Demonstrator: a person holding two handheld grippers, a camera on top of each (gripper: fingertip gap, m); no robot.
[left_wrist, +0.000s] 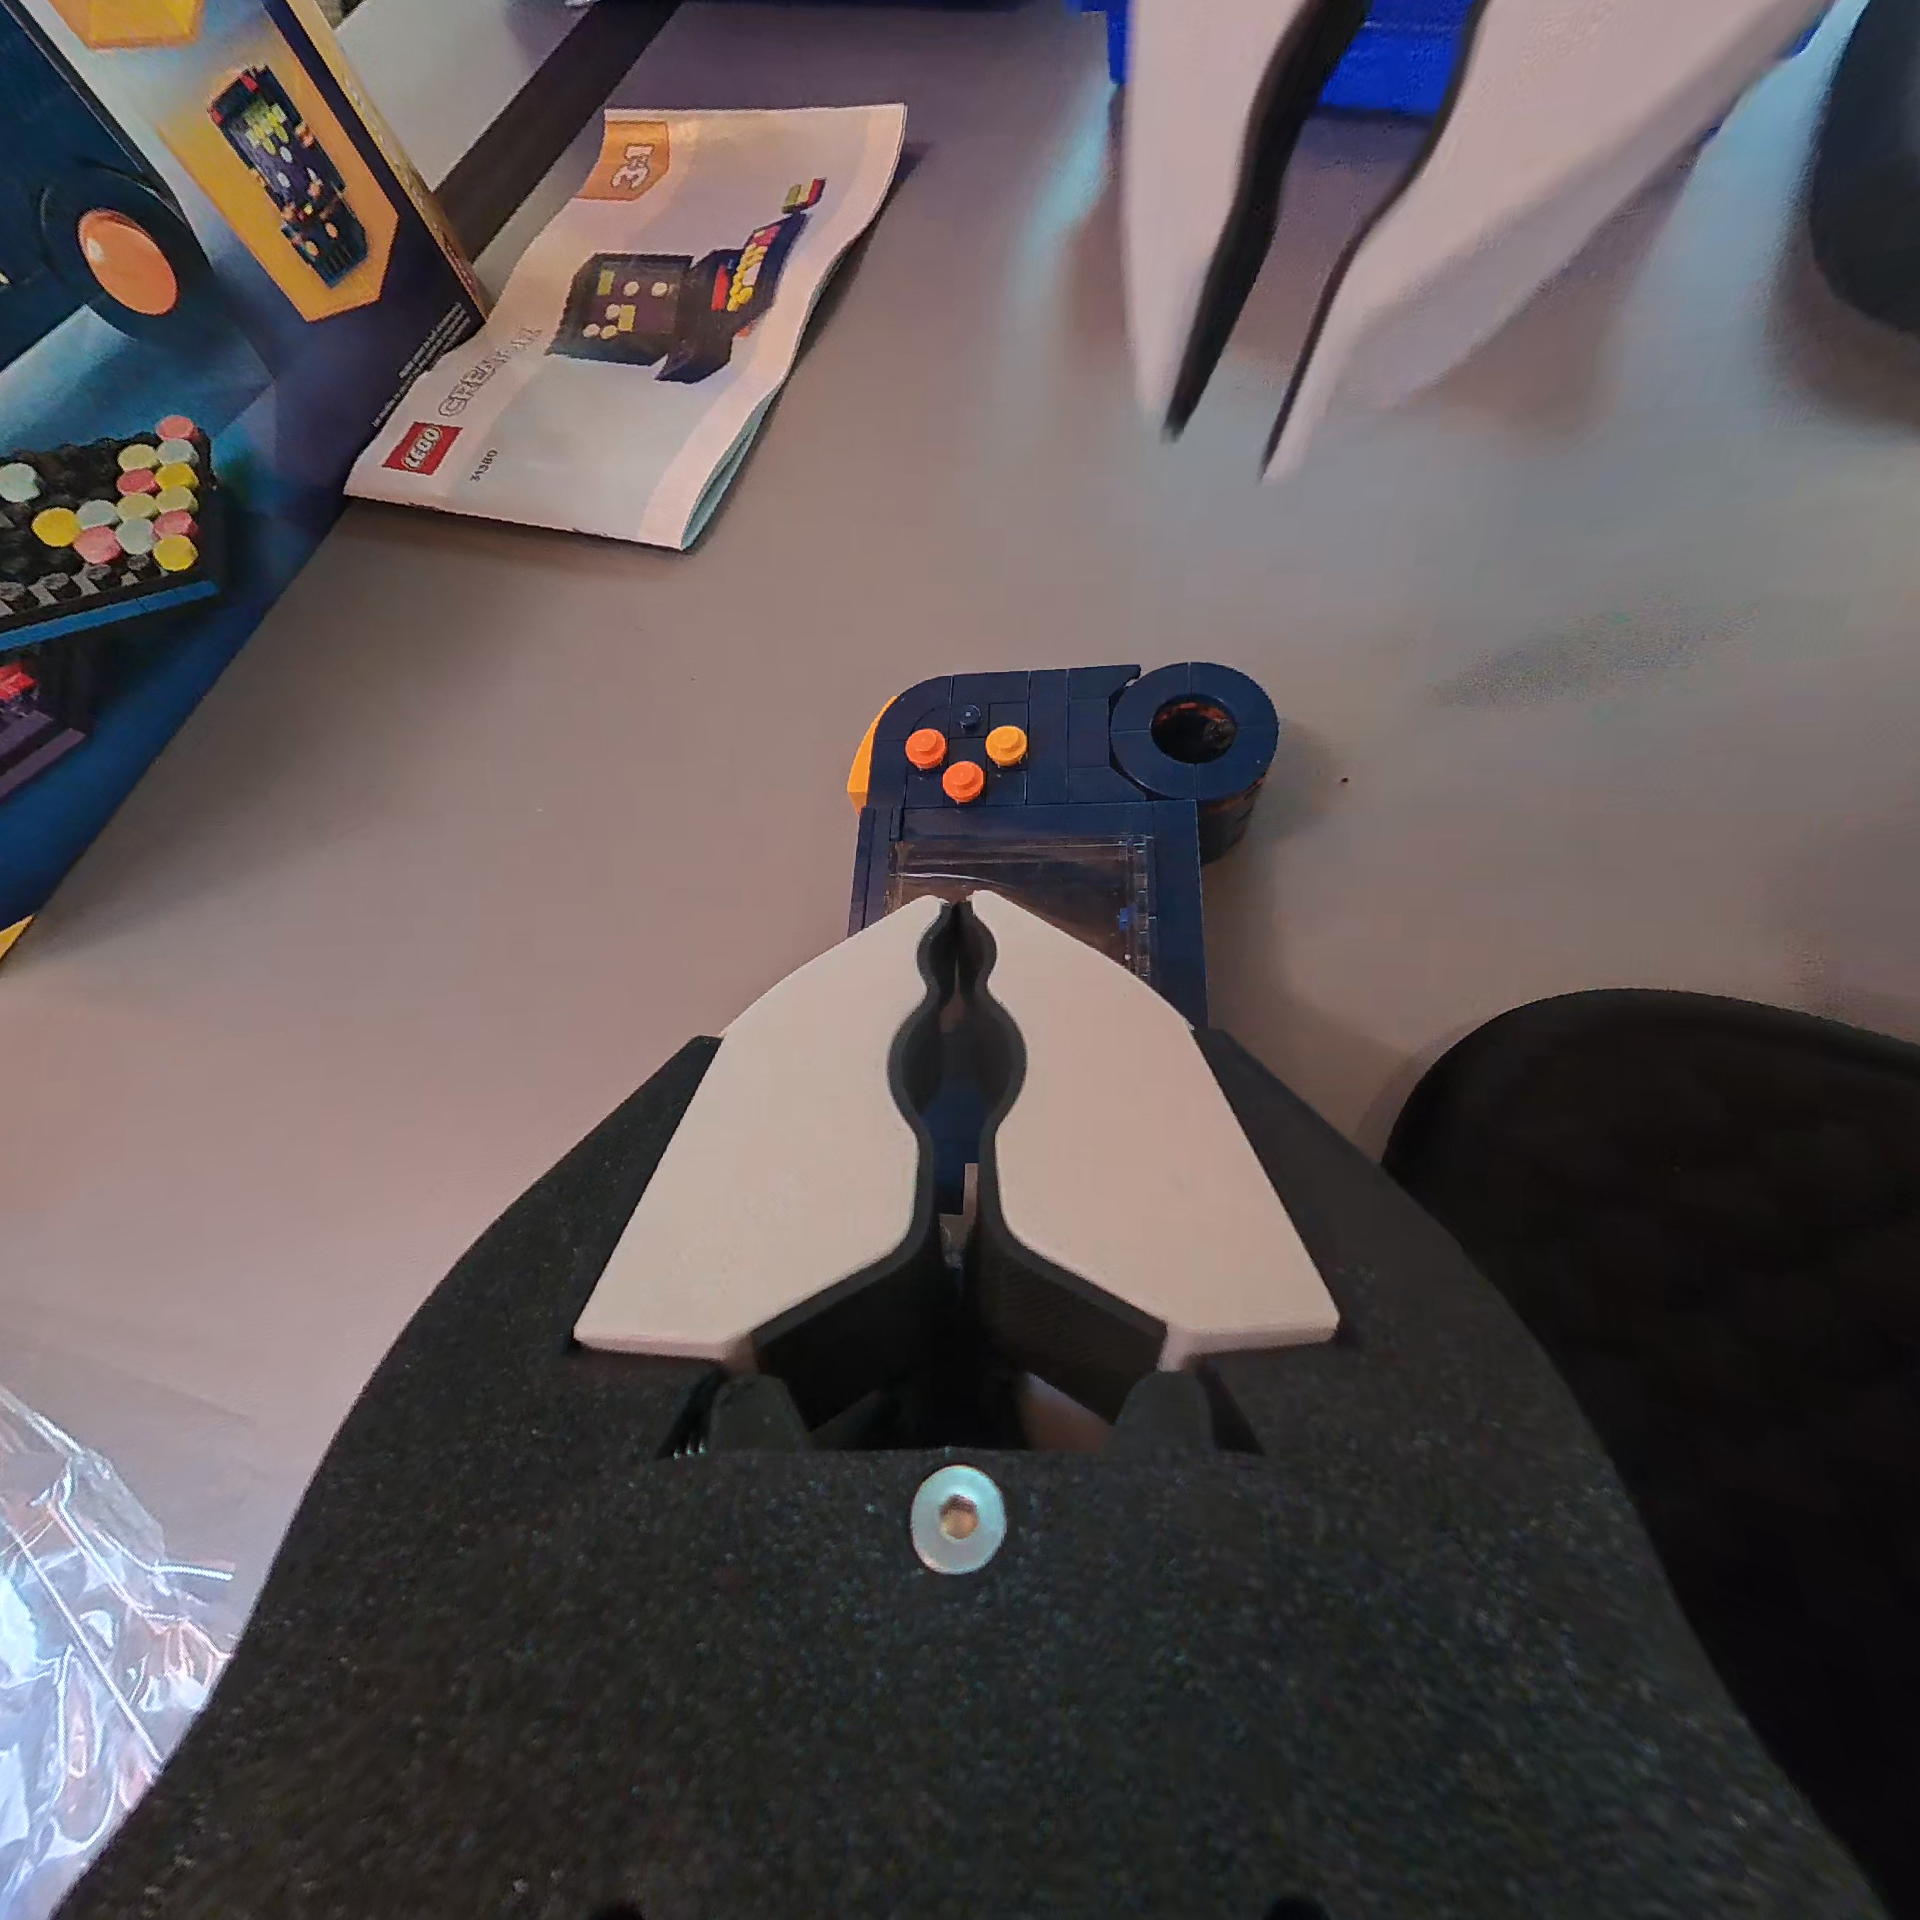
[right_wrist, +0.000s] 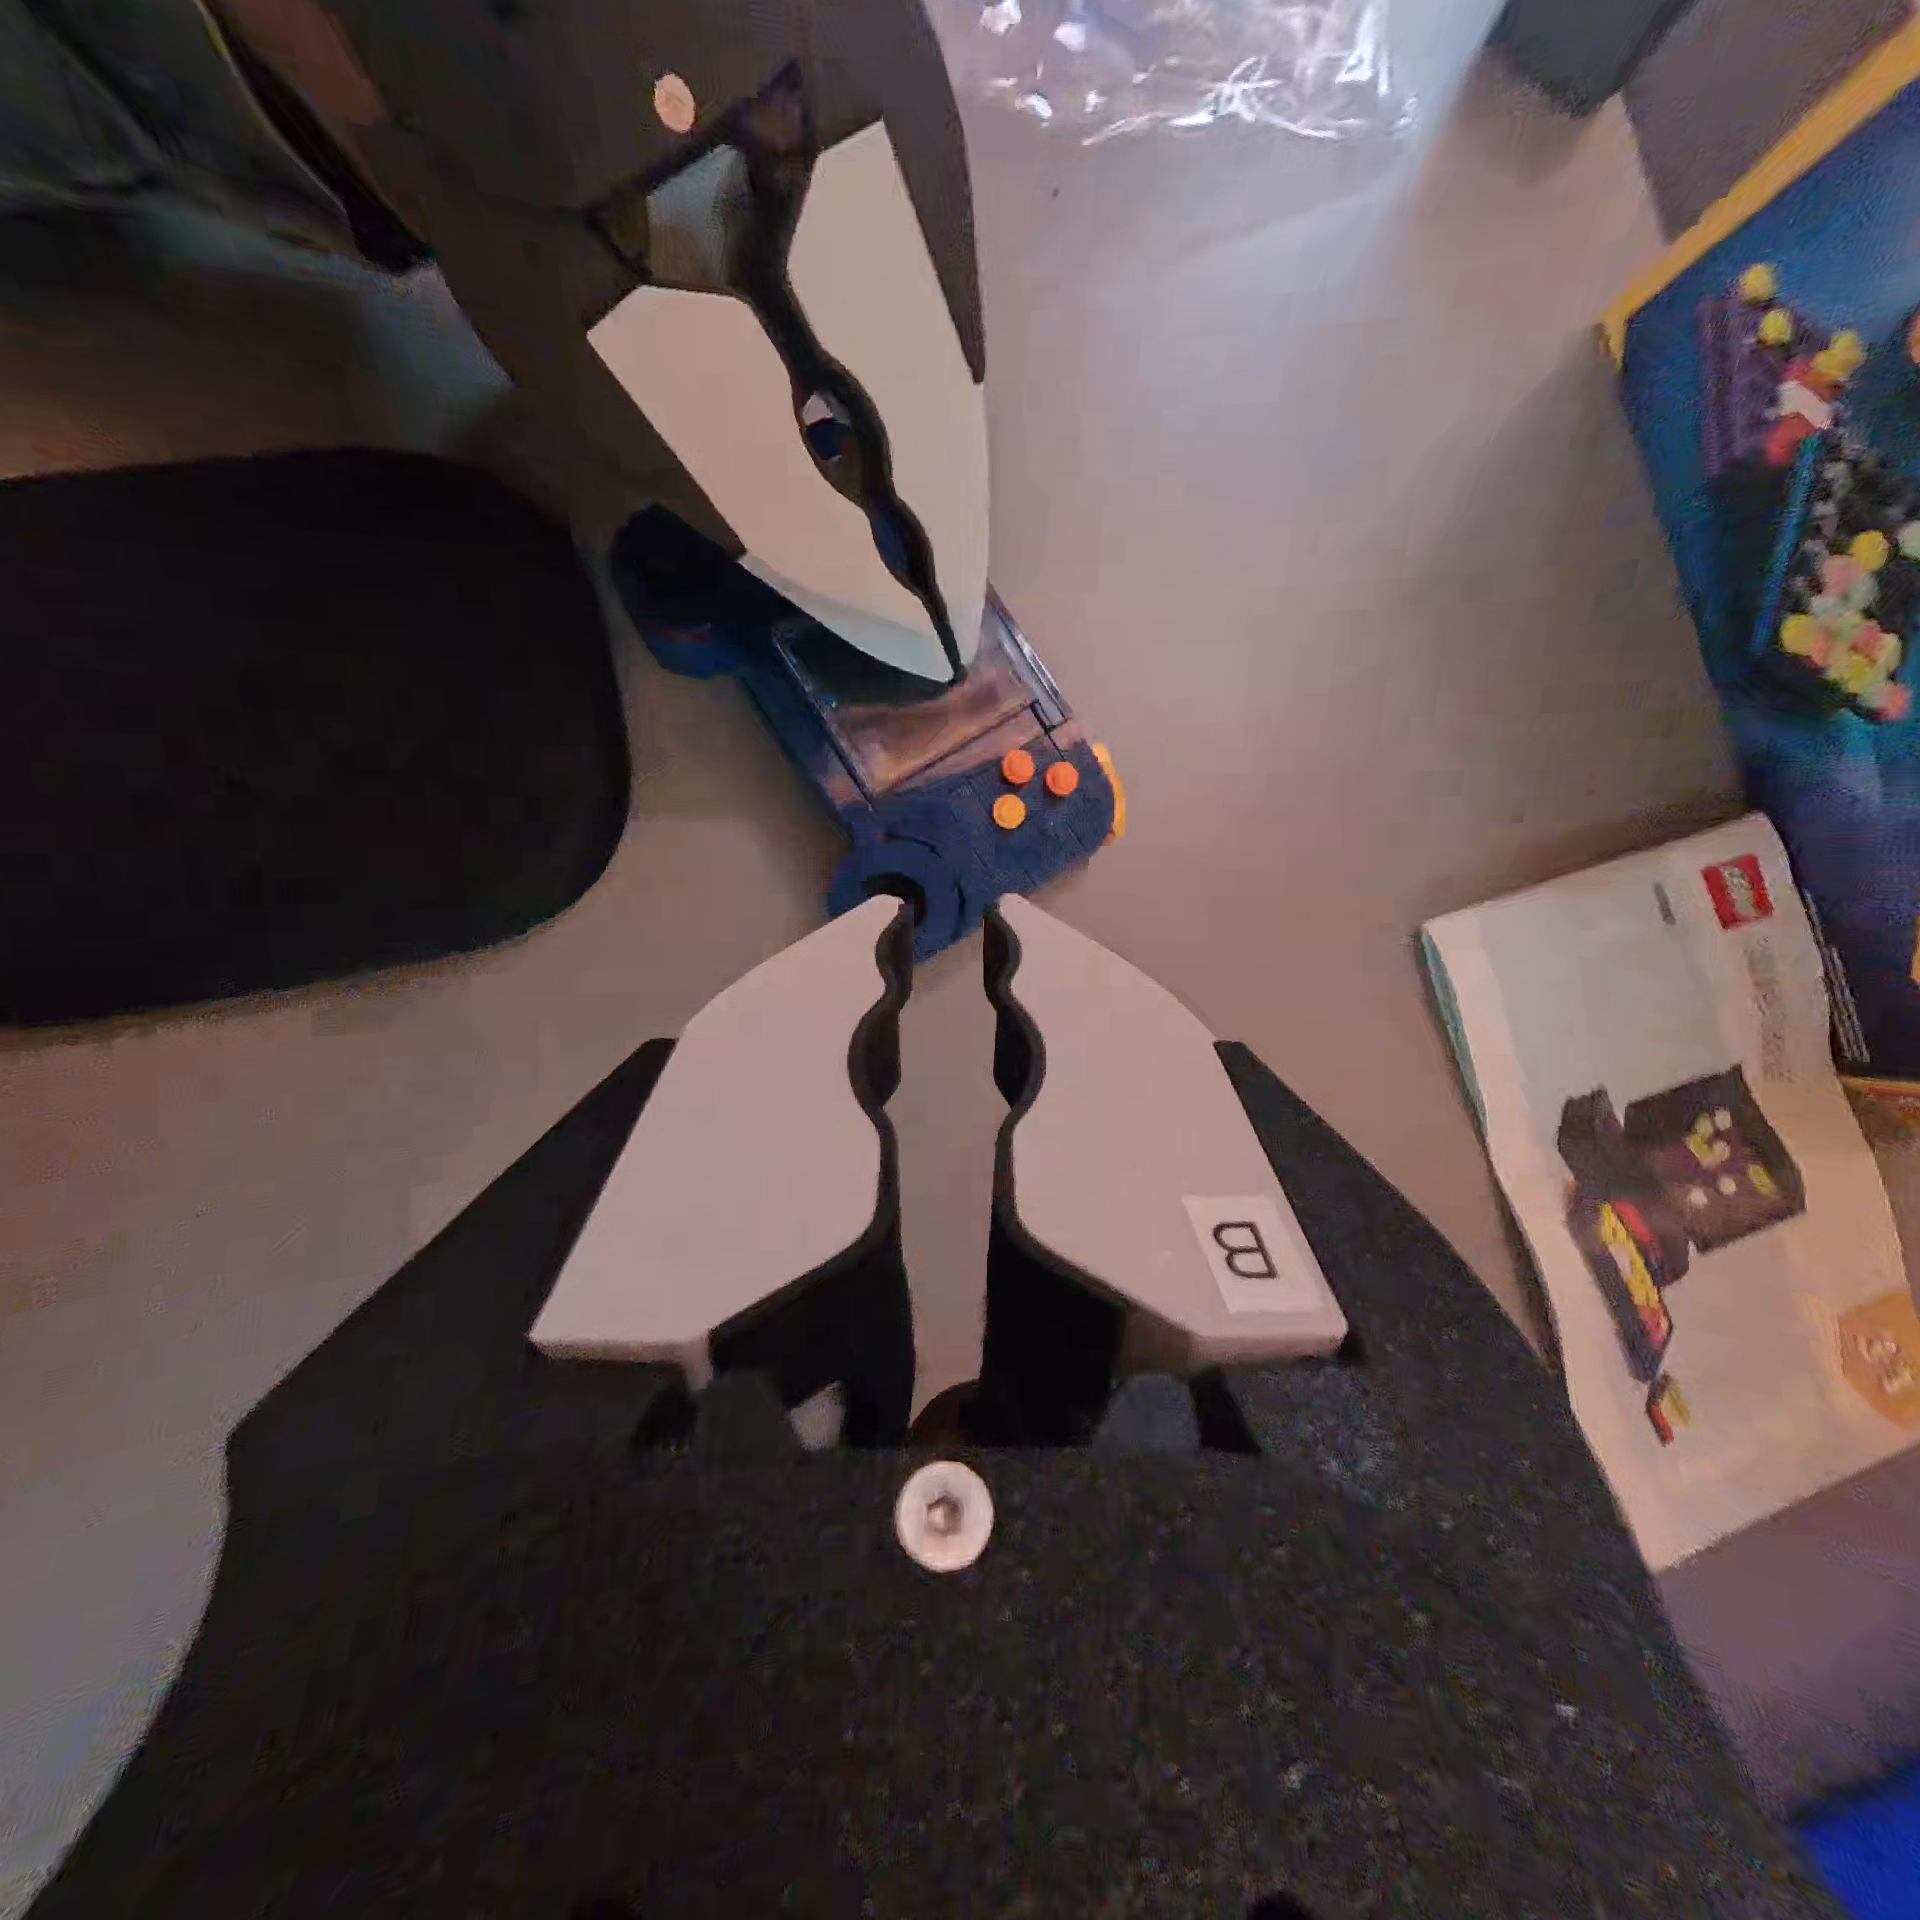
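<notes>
A dark blue brick-built handheld console (left_wrist: 1039, 769) lies flat on the grey table. It has three orange studs, a clear screen and a ring (left_wrist: 1195, 732) at one corner. My left gripper (left_wrist: 956, 912) is shut, with its tips resting on the clear screen. A small dark blue bit shows in the gap between its fingers; I cannot tell whether it is held. My right gripper (right_wrist: 948, 914) is open a little and empty, its tips close to the ring end of the console (right_wrist: 977, 821). In the left wrist view the right gripper (left_wrist: 1221, 447) is blurred. The left gripper (right_wrist: 951, 665) also shows in the right wrist view.
An instruction booklet (left_wrist: 644, 332) and a blue set box (left_wrist: 156, 312) lie to the left of the console. A black pad (left_wrist: 1683, 1299) lies on its right. A clear plastic bag (left_wrist: 73, 1610) is at the near left. A blue bin (left_wrist: 1382, 62) stands at the far edge. Across from one pair of fingers to the other is roughly 8 centimetres. About 4 centimetres separates my left fingertips from the console (right_wrist: 977, 821).
</notes>
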